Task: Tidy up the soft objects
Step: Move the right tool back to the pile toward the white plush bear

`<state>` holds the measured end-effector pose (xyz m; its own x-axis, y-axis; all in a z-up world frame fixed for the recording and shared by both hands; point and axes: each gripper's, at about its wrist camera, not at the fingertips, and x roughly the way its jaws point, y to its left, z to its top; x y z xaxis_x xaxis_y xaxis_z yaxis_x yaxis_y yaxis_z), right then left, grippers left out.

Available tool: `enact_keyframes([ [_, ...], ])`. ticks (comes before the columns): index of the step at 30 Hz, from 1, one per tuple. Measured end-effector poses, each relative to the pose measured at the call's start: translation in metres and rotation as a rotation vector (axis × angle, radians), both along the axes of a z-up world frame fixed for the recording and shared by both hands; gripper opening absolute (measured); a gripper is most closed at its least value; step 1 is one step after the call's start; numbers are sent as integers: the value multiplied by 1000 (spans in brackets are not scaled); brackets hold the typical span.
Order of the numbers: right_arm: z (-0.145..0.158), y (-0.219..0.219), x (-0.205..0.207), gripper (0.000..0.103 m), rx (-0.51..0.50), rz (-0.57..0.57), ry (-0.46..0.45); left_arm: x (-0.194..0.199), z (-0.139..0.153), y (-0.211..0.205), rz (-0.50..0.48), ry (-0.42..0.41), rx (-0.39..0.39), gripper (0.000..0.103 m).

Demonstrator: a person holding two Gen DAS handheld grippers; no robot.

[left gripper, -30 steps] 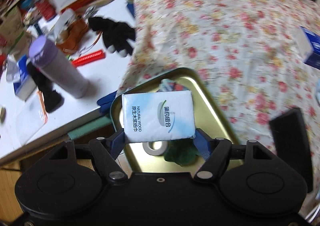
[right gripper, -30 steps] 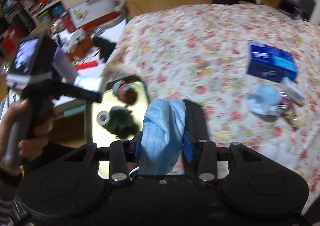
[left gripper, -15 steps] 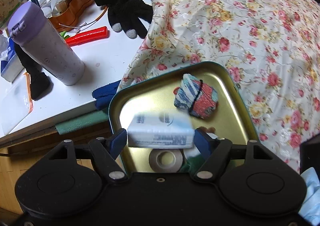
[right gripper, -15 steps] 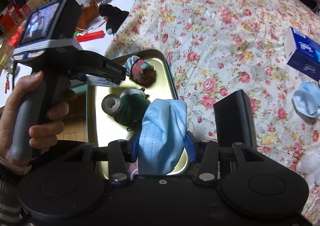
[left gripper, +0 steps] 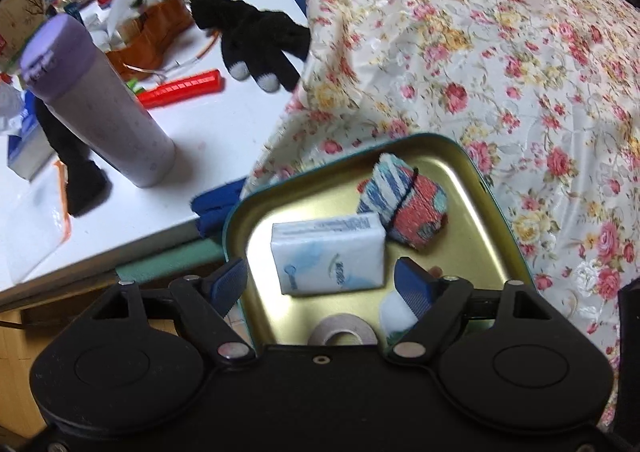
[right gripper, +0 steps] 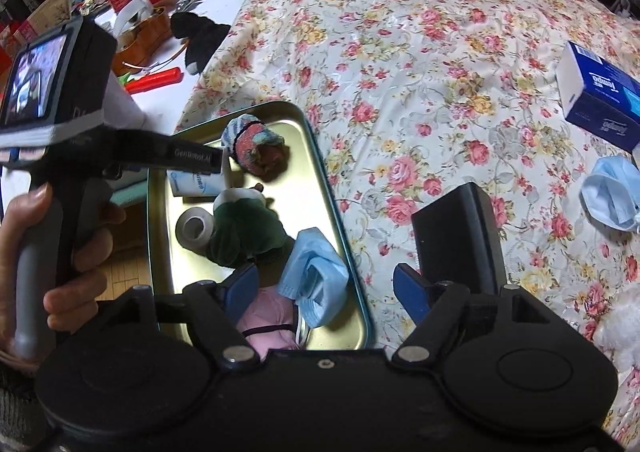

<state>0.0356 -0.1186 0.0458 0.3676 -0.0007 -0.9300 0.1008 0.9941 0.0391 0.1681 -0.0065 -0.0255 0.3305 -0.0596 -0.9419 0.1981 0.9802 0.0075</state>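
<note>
A gold metal tray with a teal rim lies on the floral bedspread. In it lie a white tissue pack, a striped rolled cloth, a tape roll, a dark green cloth, a pink cloth and a blue face mask. My left gripper is open just above the tissue pack. My right gripper is open above the face mask.
A white table beside the bed holds a purple bottle, a black glove and a red tool. On the bed lie a black box, a blue tissue box, another blue mask and a white plush.
My left gripper opened and the tissue pack dropped into the tray. My right gripper opened and the blue mask fell into the tray's near end. Both grippers moved closer over the tray.
</note>
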Motion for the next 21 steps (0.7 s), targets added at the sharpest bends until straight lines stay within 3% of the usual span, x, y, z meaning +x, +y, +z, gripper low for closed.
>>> enact_keyframes([
  [21, -2, 14, -23, 83, 5, -46, 56, -2, -15, 2, -2, 50, 27, 78],
])
